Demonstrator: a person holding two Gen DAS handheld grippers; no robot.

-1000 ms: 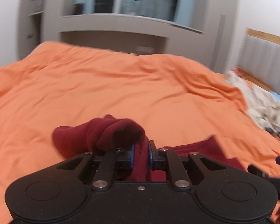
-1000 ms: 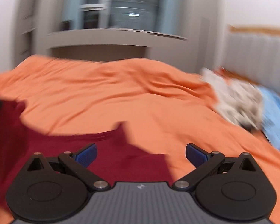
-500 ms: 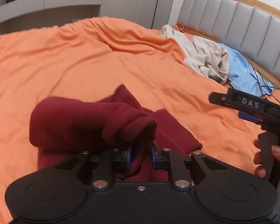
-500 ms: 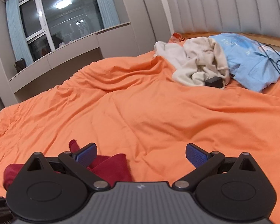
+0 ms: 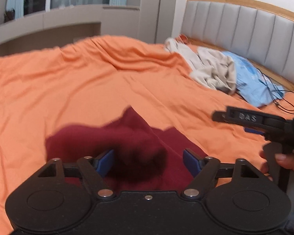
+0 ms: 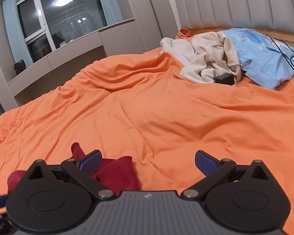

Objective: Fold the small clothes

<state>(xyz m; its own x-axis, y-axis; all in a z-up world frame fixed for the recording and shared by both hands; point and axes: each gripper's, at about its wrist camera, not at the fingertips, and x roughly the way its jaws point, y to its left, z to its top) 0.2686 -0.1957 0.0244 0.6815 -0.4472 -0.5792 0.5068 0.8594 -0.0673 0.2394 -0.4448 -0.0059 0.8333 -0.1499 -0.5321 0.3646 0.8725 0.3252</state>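
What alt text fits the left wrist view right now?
The open left gripper hovers over a crumpled dark red garment on an orange bedspread. The right gripper enters from the right; beige clothes and a blue item lie near the headboard.

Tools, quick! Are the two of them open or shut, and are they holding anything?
Left tool: open, holding nothing; the dark red cloth lies between its fingers.
Right tool: open, holding nothing.

Bedroom: bed (image 6: 166, 117), padded headboard (image 6: 235, 5)
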